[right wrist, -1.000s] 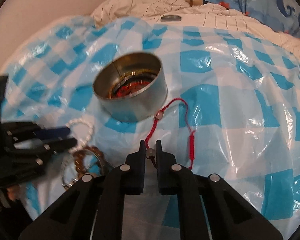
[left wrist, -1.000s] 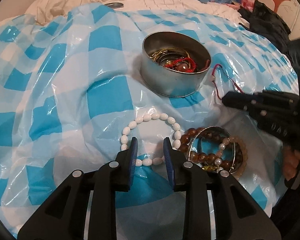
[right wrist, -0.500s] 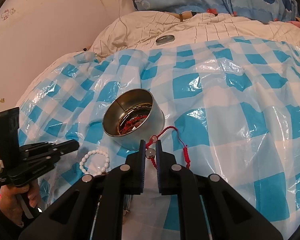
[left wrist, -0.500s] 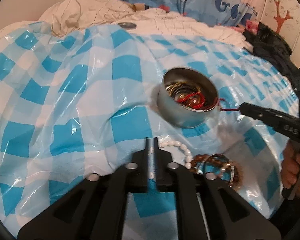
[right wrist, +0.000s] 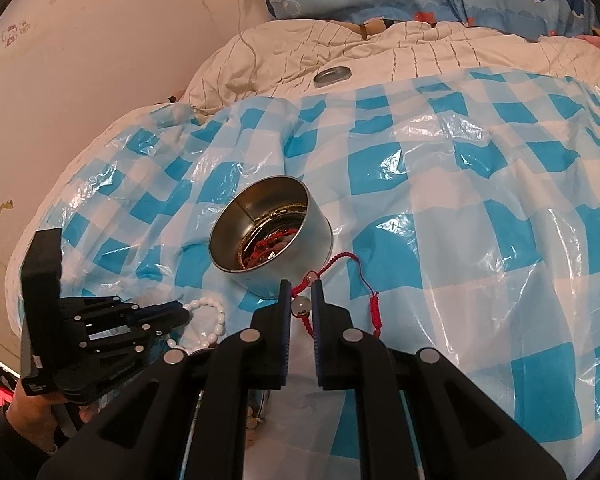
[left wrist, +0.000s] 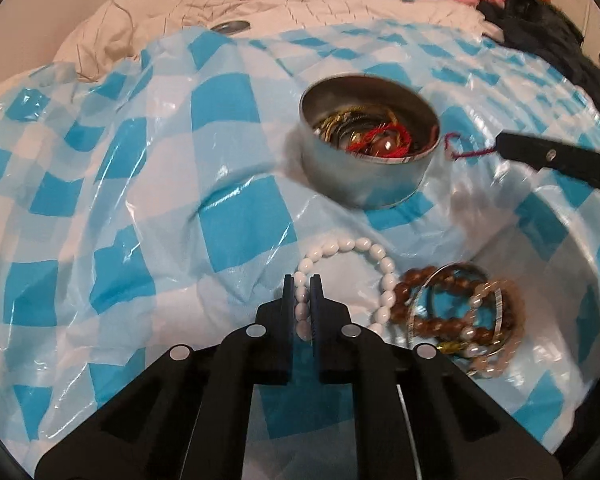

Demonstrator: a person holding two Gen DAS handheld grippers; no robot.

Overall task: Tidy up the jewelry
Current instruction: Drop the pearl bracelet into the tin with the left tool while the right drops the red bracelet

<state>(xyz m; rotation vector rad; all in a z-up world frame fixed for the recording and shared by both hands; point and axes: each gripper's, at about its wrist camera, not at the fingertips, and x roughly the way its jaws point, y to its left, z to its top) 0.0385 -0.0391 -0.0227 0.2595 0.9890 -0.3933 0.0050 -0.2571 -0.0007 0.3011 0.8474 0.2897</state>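
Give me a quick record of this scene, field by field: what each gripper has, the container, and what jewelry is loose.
left gripper: shut on white bead bracelet
right gripper: shut on red cord bracelet, at its clear bead
container: round metal tin, open, upright, already holding jewelry
loose jewelry: pile of brown bead bracelets with a silver bangle, right of the white one
surface: blue checked plastic sheet

The right gripper [right wrist: 301, 304] pinches a red cord bracelet [right wrist: 340, 276] just beside the round tin [right wrist: 271, 232].
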